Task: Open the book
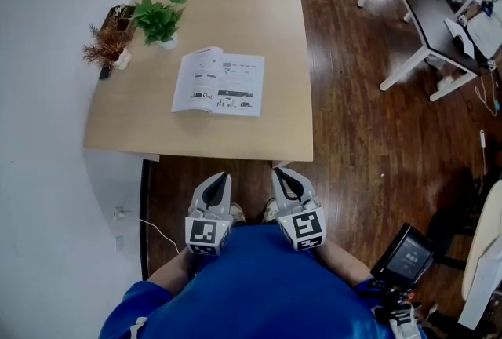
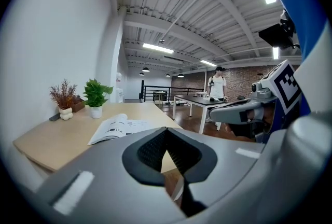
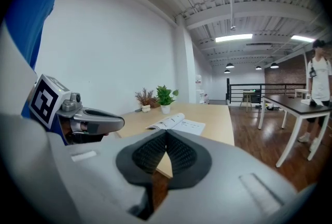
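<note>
The thin white printed book (image 1: pixel 218 82) lies open, pages up, near the middle of the pale wooden table (image 1: pixel 259 16), well away from both my tools. As I judge it, the opening is done and nothing is left but to stand off.

The grey left gripper (image 1: pixel 222 176) and the grey right gripper (image 1: pixel 280 171) hang side by side at the table's near edge, close to my blue shirt. Each has its jaws pressed together with nothing between them; their own views confirm that.

The left-hand page arches up a little at the spine. The print is too small for me to read and the cover is hidden underneath. My hands are lost under the shirt, so I cannot see my hold on the tools.
</note>
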Action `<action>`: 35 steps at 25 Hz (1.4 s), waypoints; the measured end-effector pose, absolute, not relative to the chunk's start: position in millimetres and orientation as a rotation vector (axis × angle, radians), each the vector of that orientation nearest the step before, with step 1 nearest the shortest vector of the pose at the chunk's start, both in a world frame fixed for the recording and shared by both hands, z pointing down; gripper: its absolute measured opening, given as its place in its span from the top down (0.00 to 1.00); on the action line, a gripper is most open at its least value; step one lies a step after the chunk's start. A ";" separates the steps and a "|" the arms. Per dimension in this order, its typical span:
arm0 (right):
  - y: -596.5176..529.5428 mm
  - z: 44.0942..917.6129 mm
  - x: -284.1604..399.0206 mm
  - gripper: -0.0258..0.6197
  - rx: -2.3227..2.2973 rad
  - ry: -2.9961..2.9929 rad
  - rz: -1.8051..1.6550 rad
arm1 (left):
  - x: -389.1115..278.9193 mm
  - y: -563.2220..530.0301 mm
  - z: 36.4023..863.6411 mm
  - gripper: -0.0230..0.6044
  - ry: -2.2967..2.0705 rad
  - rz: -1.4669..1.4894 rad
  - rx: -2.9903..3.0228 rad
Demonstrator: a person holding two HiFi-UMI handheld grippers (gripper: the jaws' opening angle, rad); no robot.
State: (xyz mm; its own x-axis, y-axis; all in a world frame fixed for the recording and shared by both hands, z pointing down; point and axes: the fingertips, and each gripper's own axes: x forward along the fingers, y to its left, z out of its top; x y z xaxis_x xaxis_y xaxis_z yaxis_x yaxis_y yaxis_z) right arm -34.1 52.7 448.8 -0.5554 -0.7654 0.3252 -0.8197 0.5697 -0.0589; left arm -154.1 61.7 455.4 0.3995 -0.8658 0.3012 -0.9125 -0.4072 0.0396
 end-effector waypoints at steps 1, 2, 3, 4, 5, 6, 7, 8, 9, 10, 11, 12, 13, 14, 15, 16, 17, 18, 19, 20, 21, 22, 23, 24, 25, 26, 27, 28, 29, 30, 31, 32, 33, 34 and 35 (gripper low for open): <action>53.3 450.0 -34.6 0.96 1.320 -2.534 0.304 | -154.7 61.9 455.2 0.95 -1.577 0.345 2.462; 53.9 451.5 -36.1 0.96 1.324 -2.528 0.308 | -155.7 61.8 455.2 0.95 -1.572 0.342 2.467; 54.6 453.0 -38.3 0.96 1.325 -2.524 0.307 | -157.3 61.5 455.8 0.95 -1.568 0.338 2.471; 55.4 454.0 -40.7 0.96 1.327 -2.522 0.306 | -159.0 61.5 456.6 0.95 -1.563 0.337 2.473; 55.9 454.5 -42.8 0.96 1.328 -2.520 0.305 | -160.4 61.7 457.3 0.95 -1.559 0.338 2.475; 55.9 454.3 -44.1 0.96 1.330 -2.519 0.305 | -161.4 61.8 457.4 0.95 -1.556 0.341 2.478; 55.5 453.9 -44.7 0.96 1.332 -2.518 0.304 | -161.8 61.6 457.3 0.95 -1.554 0.344 2.482; 54.8 453.6 -44.7 0.96 1.334 -2.517 0.304 | -162.0 61.1 457.2 0.95 -1.552 0.345 2.485; 54.2 453.4 -44.7 0.96 1.334 -2.516 0.304 | -162.2 60.6 457.2 0.95 -1.552 0.343 2.487; 53.8 453.1 -44.9 0.96 1.334 -2.516 0.304 | -162.4 60.1 456.9 0.95 -1.551 0.339 2.488; 53.3 452.7 -45.4 0.96 1.334 -2.516 0.303 | -162.4 59.5 456.0 0.95 -1.548 0.336 2.487; 52.8 452.3 -45.9 0.96 1.334 -2.515 0.301 | -162.3 59.1 455.2 0.95 -1.544 0.335 2.485; 52.2 451.9 -46.4 0.96 1.335 -2.514 0.300 | -162.7 58.8 455.1 0.95 -1.542 0.341 2.486; 51.8 451.7 -46.7 0.96 1.335 -2.513 0.298 | -163.3 58.8 455.4 0.95 -1.542 0.349 2.486; 51.6 451.6 -46.9 0.96 1.334 -2.512 0.297 | -163.8 58.7 455.5 0.95 -1.542 0.354 2.487; 51.7 451.6 -47.1 0.96 1.334 -2.511 0.296 | -164.2 58.7 455.3 0.95 -1.541 0.356 2.488; 51.9 451.7 -47.4 0.96 1.333 -2.510 0.295 | -164.4 58.6 455.1 0.95 -1.540 0.357 2.489; 52.1 451.9 -47.8 0.96 1.331 -2.510 0.295 | -164.5 58.6 455.1 0.95 -1.539 0.358 2.490; 52.1 452.0 -48.3 0.96 1.329 -2.512 0.295 | -164.6 58.5 455.3 0.95 -1.536 0.359 2.490; 52.1 451.8 -48.8 0.96 1.327 -2.514 0.294 | -164.5 58.5 455.8 0.95 -1.533 0.359 2.489; 52.0 451.6 -49.1 0.96 1.327 -2.516 0.293 | -164.3 58.5 456.3 0.95 -1.530 0.360 2.489; 51.9 451.2 -49.3 0.96 1.327 -2.517 0.293 | -164.3 58.5 456.6 0.95 -1.528 0.363 2.489; 51.7 450.9 -49.3 0.96 1.328 -2.518 0.293 | -164.4 58.5 456.8 0.95 -1.528 0.367 2.489; 51.6 450.6 -49.3 0.96 1.329 -2.518 0.293 | -164.5 58.6 456.9 0.95 -1.528 0.370 2.489; 51.5 450.4 -49.2 0.96 1.330 -2.519 0.293 | -164.4 58.8 456.9 0.95 -1.527 0.373 2.490; 51.6 450.3 -49.0 0.96 1.330 -2.519 0.293 | -164.0 59.1 457.0 0.95 -1.526 0.375 2.492; 51.8 450.4 -48.7 0.96 1.331 -2.520 0.293 | -163.5 59.3 457.2 0.95 -1.525 0.377 2.494; 51.9 450.5 -48.6 0.96 1.331 -2.521 0.294 | -163.0 59.4 457.4 0.95 -1.523 0.379 2.495; 51.9 450.4 -48.6 0.96 1.331 -2.521 0.294 | -162.5 59.3 457.8 0.95 -1.521 0.380 2.495; 51.8 450.5 -48.7 0.96 1.330 -2.522 0.293 | -162.3 59.0 458.2 0.95 -1.519 0.380 2.494; 51.8 450.7 -48.6 0.96 1.330 -2.521 0.293 | -162.2 58.9 458.8 0.95 -1.518 0.381 2.493; 51.9 451.0 -48.5 0.96 1.330 -2.520 0.294 | -162.1 58.8 459.1 0.95 -1.517 0.381 2.493; 52.0 451.2 -48.2 0.96 1.331 -2.520 0.296 | -161.8 58.9 459.3 0.95 -1.517 0.381 2.493; 52.2 451.5 -47.8 0.96 1.333 -2.519 0.297 | -161.5 59.0 459.2 0.95 -1.516 0.381 2.494; 52.6 451.6 -47.5 0.96 1.334 -2.519 0.298 | -161.2 59.4 459.0 0.95 -1.516 0.381 2.495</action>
State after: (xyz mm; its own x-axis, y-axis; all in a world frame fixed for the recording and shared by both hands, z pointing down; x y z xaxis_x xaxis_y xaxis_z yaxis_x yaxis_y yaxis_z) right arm -47.5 52.6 451.6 -0.5373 -0.7744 0.3341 -0.8310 0.5538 -0.0526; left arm -161.2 59.4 459.0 0.4417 -0.8387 0.3185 -0.8896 -0.4555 0.0342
